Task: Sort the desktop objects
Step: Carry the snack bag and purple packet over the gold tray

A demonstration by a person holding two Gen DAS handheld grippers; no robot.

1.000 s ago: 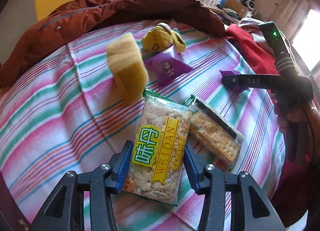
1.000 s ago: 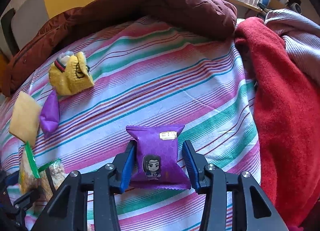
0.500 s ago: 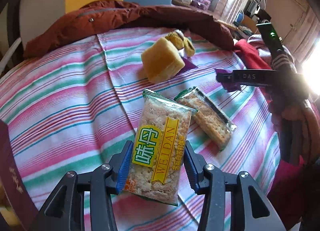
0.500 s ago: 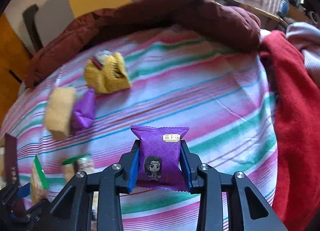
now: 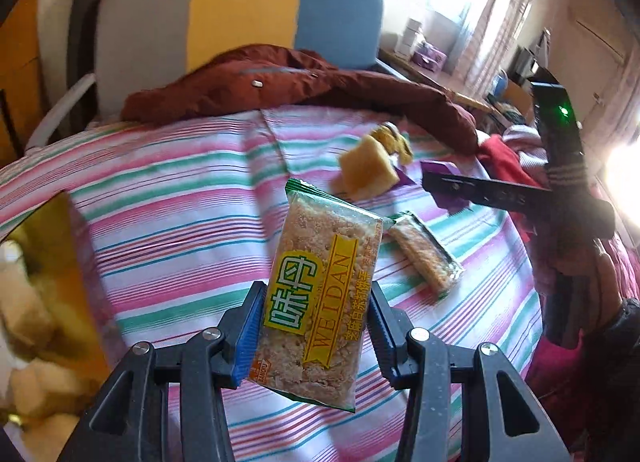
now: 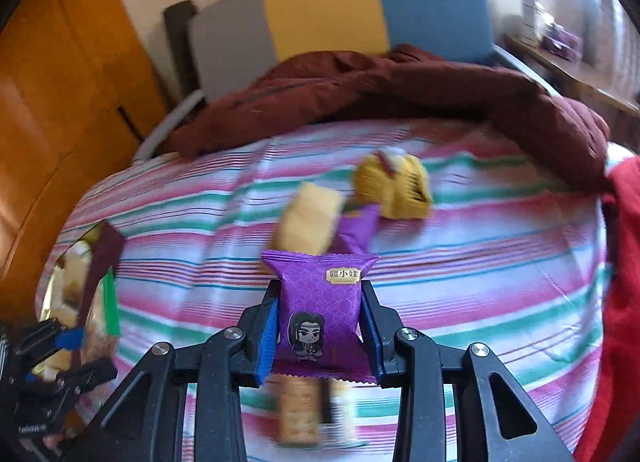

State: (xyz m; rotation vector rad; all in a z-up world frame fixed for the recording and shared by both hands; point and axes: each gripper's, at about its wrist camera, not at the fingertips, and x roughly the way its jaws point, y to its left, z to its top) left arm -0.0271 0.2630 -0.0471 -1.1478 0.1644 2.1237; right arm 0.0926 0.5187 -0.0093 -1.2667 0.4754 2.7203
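Left wrist view: low centre, the left tool clamps a cracker packet above the striped bedsheet, angled downward. Right tool, bottom centre of its own view, is closed tight on a purple snack pouch. Farther up lie a yellow sponge, a maroon jacket and a headboard.

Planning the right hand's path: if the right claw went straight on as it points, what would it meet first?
Probably the yellow sponge block just beyond its purple snack packet, or the striped cloth first; depth is unclear.
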